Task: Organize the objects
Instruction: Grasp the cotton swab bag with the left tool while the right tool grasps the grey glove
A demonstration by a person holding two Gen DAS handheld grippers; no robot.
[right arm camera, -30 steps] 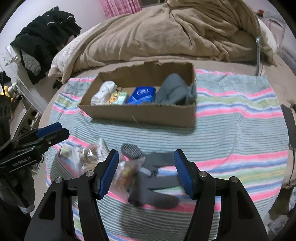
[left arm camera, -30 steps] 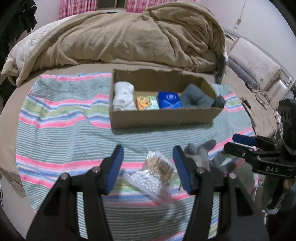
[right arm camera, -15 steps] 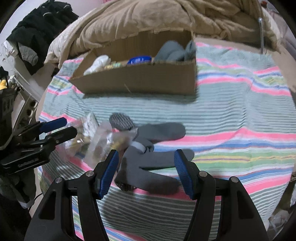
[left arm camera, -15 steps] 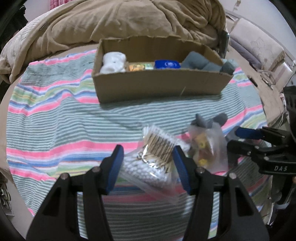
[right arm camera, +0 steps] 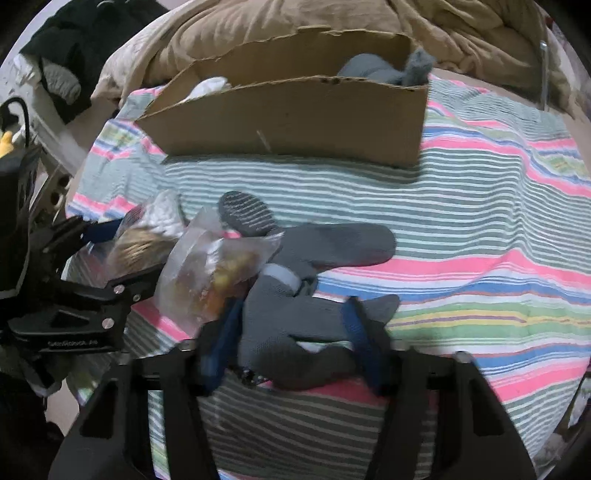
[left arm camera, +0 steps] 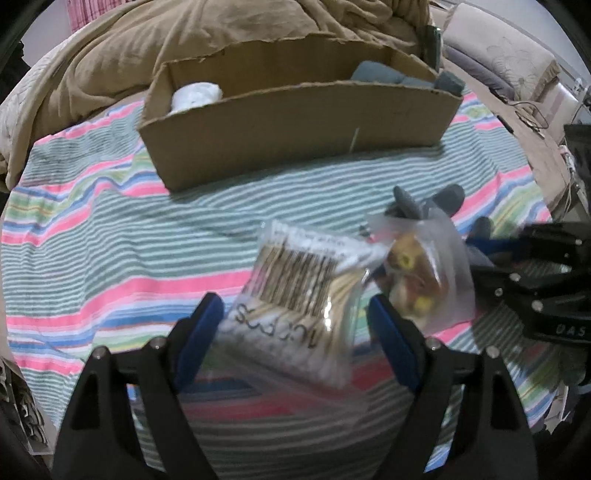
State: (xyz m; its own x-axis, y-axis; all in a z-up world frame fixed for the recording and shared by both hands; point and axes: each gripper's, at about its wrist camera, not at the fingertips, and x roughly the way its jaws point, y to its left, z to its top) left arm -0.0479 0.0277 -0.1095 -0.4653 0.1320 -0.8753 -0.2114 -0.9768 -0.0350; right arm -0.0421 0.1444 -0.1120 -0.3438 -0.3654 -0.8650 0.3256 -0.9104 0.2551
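A clear bag of cotton swabs (left arm camera: 295, 299) lies on the striped cloth between the open fingers of my left gripper (left arm camera: 295, 325). A second clear bag with small yellow and brown items (left arm camera: 421, 277) lies right of it; it also shows in the right wrist view (right arm camera: 210, 273). Grey gloves (right arm camera: 299, 310) lie between the fingers of my right gripper (right arm camera: 291, 332), whose jaws stand narrowed around them. A cardboard box (left arm camera: 295, 122) at the back holds a white roll (left arm camera: 195, 96) and grey cloth (left arm camera: 388, 75).
The striped cloth (left arm camera: 110, 240) covers a bed with a rumpled tan blanket (left arm camera: 184, 33) behind the box. Dark clothes (right arm camera: 74, 55) hang at far left in the right wrist view. Pillows (left arm camera: 498, 62) lie at far right.
Both grippers have moved forward and down. The left now straddles the swab bag. The right fingers have closed in around the grey gloves.
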